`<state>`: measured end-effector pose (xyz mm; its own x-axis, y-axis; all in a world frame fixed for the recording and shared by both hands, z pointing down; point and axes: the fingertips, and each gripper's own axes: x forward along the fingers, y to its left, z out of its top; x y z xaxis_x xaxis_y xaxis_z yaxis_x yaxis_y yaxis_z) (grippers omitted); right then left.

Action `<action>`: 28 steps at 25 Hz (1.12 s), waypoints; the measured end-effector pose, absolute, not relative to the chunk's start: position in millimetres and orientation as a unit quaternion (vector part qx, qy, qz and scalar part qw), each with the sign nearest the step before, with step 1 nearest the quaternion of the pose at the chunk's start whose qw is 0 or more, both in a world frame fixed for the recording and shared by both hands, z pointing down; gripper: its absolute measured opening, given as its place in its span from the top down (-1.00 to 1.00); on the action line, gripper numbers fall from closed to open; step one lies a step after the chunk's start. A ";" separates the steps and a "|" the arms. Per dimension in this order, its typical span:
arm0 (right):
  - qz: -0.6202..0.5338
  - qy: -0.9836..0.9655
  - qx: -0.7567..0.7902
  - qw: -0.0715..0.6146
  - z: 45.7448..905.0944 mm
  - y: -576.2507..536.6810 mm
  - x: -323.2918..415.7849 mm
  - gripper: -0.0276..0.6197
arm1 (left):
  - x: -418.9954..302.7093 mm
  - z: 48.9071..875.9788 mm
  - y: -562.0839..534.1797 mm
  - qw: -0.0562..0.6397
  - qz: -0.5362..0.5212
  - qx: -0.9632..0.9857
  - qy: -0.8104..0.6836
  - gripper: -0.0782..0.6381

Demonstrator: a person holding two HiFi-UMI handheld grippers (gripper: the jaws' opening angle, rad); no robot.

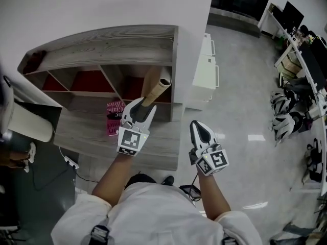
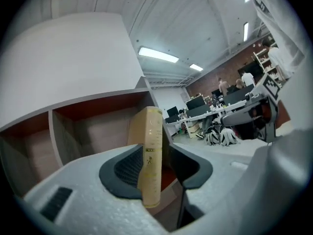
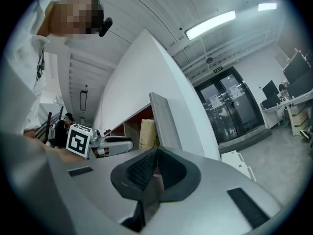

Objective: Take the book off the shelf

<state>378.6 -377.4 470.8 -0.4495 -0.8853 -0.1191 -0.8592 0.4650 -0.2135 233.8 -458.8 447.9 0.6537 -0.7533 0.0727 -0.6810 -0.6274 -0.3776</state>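
Step in hand: the grasp itself. The left claw (image 2: 159,163) has the book around its spine, but the book has not yet left the shelf (image 1: 102,47).
Book: a tan hardback (image 1: 152,86) standing in the right-hand red-backed compartment. Its spine faces outward, and in the head view its top tips a little toward the person.
Left claw, opening: spread to a middling width, pointing level into the compartment.
Left claw, contact: the book's spine stands between the two dark pads. A dark gap shows between the spine and the right-hand pad. The left-hand pad lies just beside the cover, and it may brush it, though the angle is too oblique to be sure. I judge the book is not pinched.
Right claw: its pads (image 3: 142,168) are pressed together with nothing between them. It is held out over the floor, well apart from the shelf and to the right of the book.
Other thing nearby: a pink book (image 1: 114,117) lies flat on the lower ledge, to the left of the left claw and untouched.
Next move calls for: squeezing both pads onto the covers near the spine, then drawing the book straight back and level so its bottom edge slides clear of the compartment floor.
Risk, as a judgement: closing on the spine's rounded edge alone could let the book twist or slip, so a deeper bite would be safer.
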 end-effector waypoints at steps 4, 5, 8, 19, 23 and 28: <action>-0.064 0.849 -0.514 0.103 471.4 -387.2 373.0 0.87 | 241.3 461.3 -475.0 0.170 -0.142 -0.885 0.409 0.13; -0.067 0.849 -0.515 0.101 472.9 -388.6 370.7 0.87 | 242.5 463.0 -478.7 0.177 -0.149 -0.882 0.411 0.09; -0.076 0.848 -0.516 0.095 480.2 -388.8 362.2 0.87 | 245.5 466.7 -490.2 0.198 -0.168 -0.870 0.419 -0.03; -0.109 0.839 -0.528 0.067 513.4 -383.3 368.2 0.87 | 261.1 480.6 -529.0 0.222 -0.206 -0.832 0.465 -0.12; -0.120 0.837 -0.531 0.063 523.9 -381.4 364.9 0.87 | 262.5 486.9 -535.3 0.219 -0.212 -0.825 0.476 -0.11; -0.125 0.837 -0.529 0.060 532.9 -379.7 359.3 0.87 | 259.4 487.7 -537.5 0.215 -0.194 -0.822 0.490 0.05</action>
